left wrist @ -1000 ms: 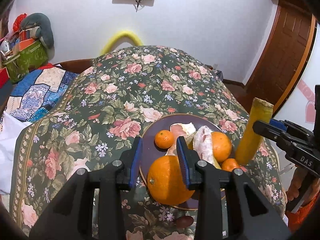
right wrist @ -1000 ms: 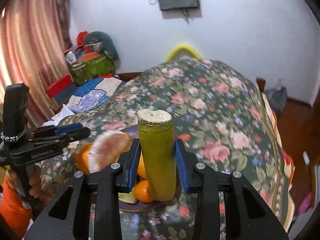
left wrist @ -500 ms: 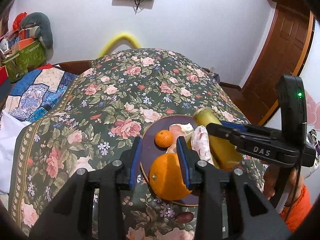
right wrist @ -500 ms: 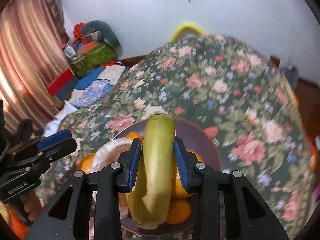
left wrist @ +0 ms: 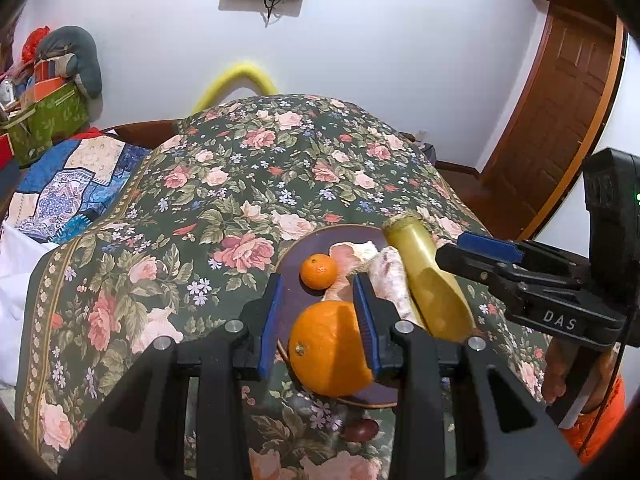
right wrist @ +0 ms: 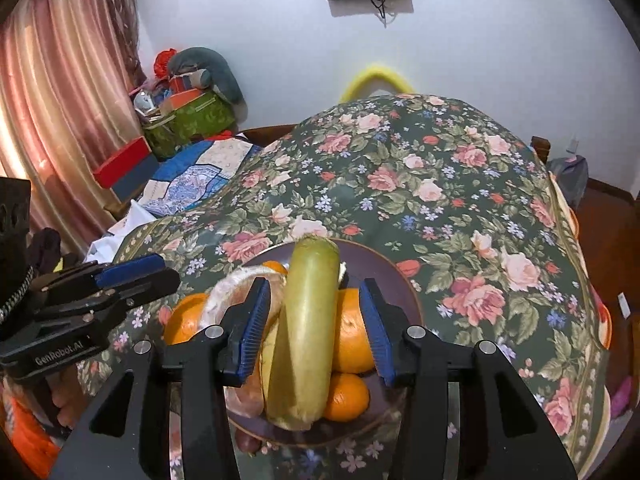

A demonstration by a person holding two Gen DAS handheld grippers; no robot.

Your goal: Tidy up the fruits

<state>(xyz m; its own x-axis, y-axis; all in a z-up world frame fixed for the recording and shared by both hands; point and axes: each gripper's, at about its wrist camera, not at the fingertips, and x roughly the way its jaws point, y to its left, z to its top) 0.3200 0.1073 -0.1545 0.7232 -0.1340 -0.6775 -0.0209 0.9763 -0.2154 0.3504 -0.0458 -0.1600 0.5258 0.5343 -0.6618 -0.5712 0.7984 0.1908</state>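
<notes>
My right tongs (right wrist: 314, 322) are opening, blue pads clear of the long yellow-green gourd (right wrist: 304, 332) lying across oranges on the round dark-purple plate (right wrist: 394, 276) | my left tongs (left wrist: 318, 310) stand part open over the big round orange (left wrist: 328, 354), nothing gripped | plate sits on the floral-clothed worktop (left wrist: 240, 184)

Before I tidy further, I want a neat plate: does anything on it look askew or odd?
Yes. The long yellow-green fruit lies slanted on top of the oranges rather than flat on the plate, one end propped up. The right claw is opening around it. A peeled citrus piece sits loose beside it.
</notes>
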